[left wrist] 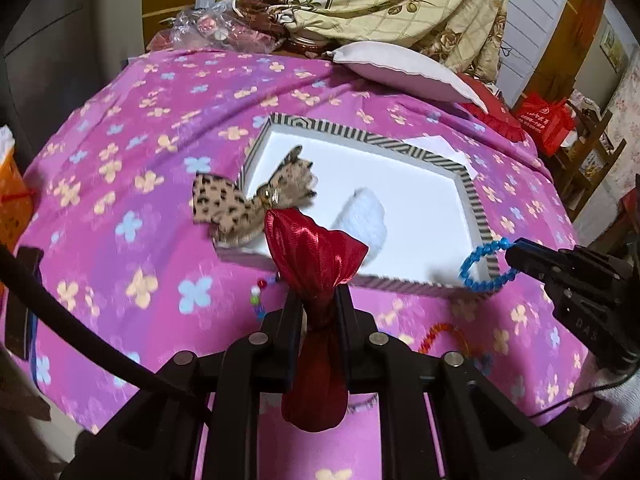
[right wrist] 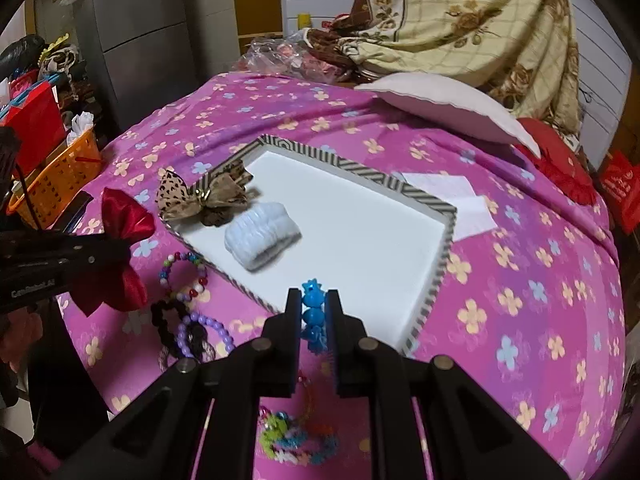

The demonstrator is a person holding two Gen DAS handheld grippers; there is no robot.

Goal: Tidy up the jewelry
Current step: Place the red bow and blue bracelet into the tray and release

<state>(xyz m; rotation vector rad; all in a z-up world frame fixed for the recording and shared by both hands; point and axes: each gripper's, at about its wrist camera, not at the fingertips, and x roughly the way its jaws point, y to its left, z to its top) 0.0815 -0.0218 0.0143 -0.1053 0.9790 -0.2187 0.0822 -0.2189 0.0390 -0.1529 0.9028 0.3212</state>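
While the left claw (left wrist: pixel 316 300) pinches a red bow (left wrist: pixel 312 248), the right claw (right wrist: pixel 314 304) clamps blue beads (right wrist: pixel 312 308) (above the tray (right wrist: pixel 436 264)).

The bedspread (right wrist: pixel 520 280) is coloured magenta-pink and printed with yellow and pale blue four-petal flowers. The tray (right wrist: pixel 432 280) is edged in black-and-cream stripes, and its floor is seen as plain white. A leopard-spotted tan bow (left wrist: pixel 224 204) is draped over the tray's rim, and a pale blue ribbed scrunchie (right wrist: pixel 262 236) is shown inside it. A shiny dark red satin bow (left wrist: pixel 316 280) is gripped by the black left claw (left wrist: pixel 318 300). A bright blue beaded bracelet (left wrist: pixel 480 264) is pinched by the black right claw (right wrist: pixel 314 308). A multicoloured bead bracelet (right wrist: pixel 184 272) and a lilac one (right wrist: pixel 208 332) are seen on the bedspread.
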